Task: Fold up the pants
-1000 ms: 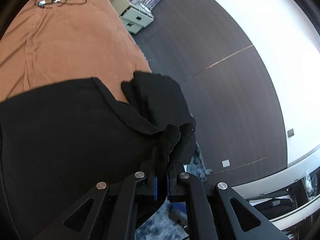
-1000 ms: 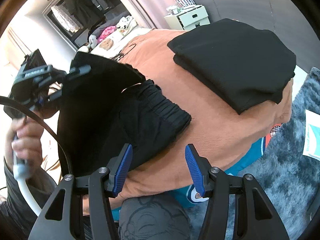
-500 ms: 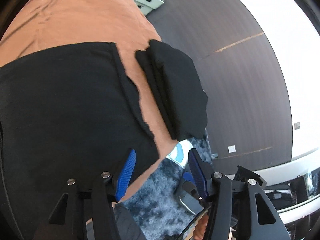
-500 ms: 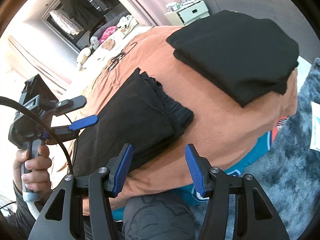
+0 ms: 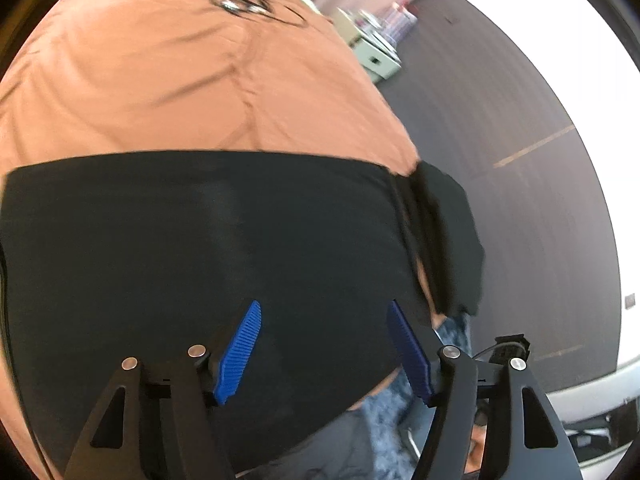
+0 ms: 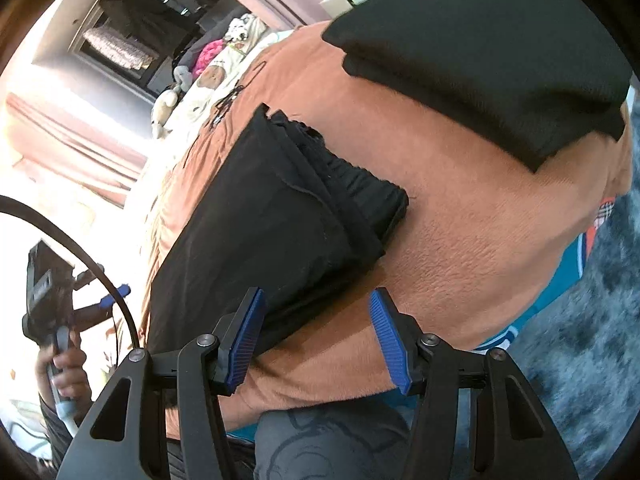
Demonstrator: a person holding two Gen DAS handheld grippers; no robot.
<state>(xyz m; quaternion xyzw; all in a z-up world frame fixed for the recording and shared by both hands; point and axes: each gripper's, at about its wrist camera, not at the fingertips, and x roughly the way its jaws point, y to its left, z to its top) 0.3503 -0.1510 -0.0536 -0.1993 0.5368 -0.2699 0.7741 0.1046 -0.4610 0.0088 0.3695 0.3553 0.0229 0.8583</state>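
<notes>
An orange bedspread (image 6: 460, 248) fills most of both views, serving as the flat work surface for folding. On it lie the black pants (image 6: 276, 224), laid over on themselves into a long band, their ribbed waistband end pointing to about two o'clock in the right wrist view. In the left wrist view the same pants (image 5: 200, 240) stretch across the centre from nine to three o'clock. Beyond them, at about one o'clock in the right view, sits a folded black garment (image 6: 500, 48), seemingly a finished piece set aside, clear of the working area.

The left gripper (image 5: 322, 354) hovers over the pants with its blue pads wide apart and nothing between them; its jaws have just been opening, which reads as letting the cloth settle after a fold. The right gripper (image 6: 314, 342) stands about half open, holding nothing, at six o'clock over the near edge of the pants, probably ready for the next pinch. A person's hand (image 6: 64, 364) grips the left gripper's handle at eight o'clock.
</notes>
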